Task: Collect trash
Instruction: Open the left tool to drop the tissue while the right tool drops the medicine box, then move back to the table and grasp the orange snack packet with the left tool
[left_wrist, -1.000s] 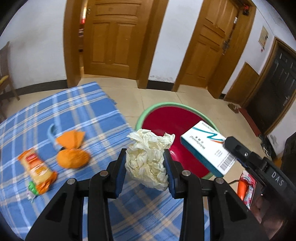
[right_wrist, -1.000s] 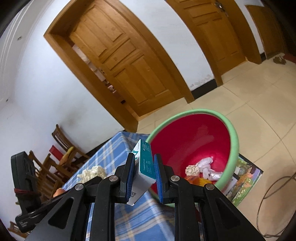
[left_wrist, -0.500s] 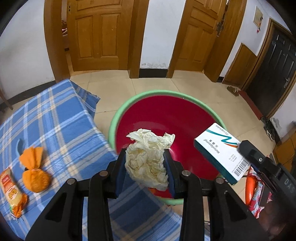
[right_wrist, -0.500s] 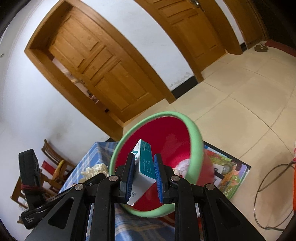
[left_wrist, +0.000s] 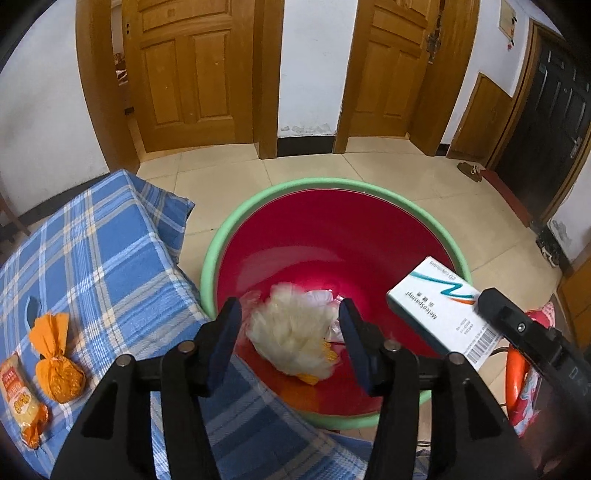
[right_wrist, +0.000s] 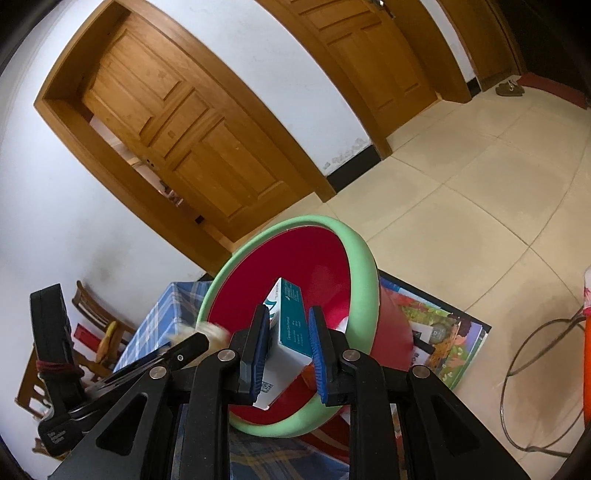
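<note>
A red bin with a green rim (left_wrist: 258, 199) (right_wrist: 365, 258) stands on the floor by the table corner. My left gripper (left_wrist: 290, 328) is open over the bin's near edge. A crumpled white tissue (left_wrist: 295, 332), blurred, is loose between the jaws and apart from both. My right gripper (right_wrist: 286, 332) is shut on a white and teal medicine box (right_wrist: 290, 332), held over the bin's mouth; the box also shows in the left wrist view (left_wrist: 439, 310). Other trash lies at the bin's bottom.
A blue plaid cloth (left_wrist: 96, 258) covers the table. An orange wrapped bundle (left_wrist: 59, 362) and a snack packet (left_wrist: 22, 402) lie at its left. A picture mat (right_wrist: 443, 332) lies under the bin. A cable (right_wrist: 535, 369) lies on the tiled floor. Wooden chairs (right_wrist: 92, 332) stand behind.
My left gripper has opened and let go of the tissue, which is dropping toward the bin. Both grippers have moved further over the bin. The right one still holds the box.
</note>
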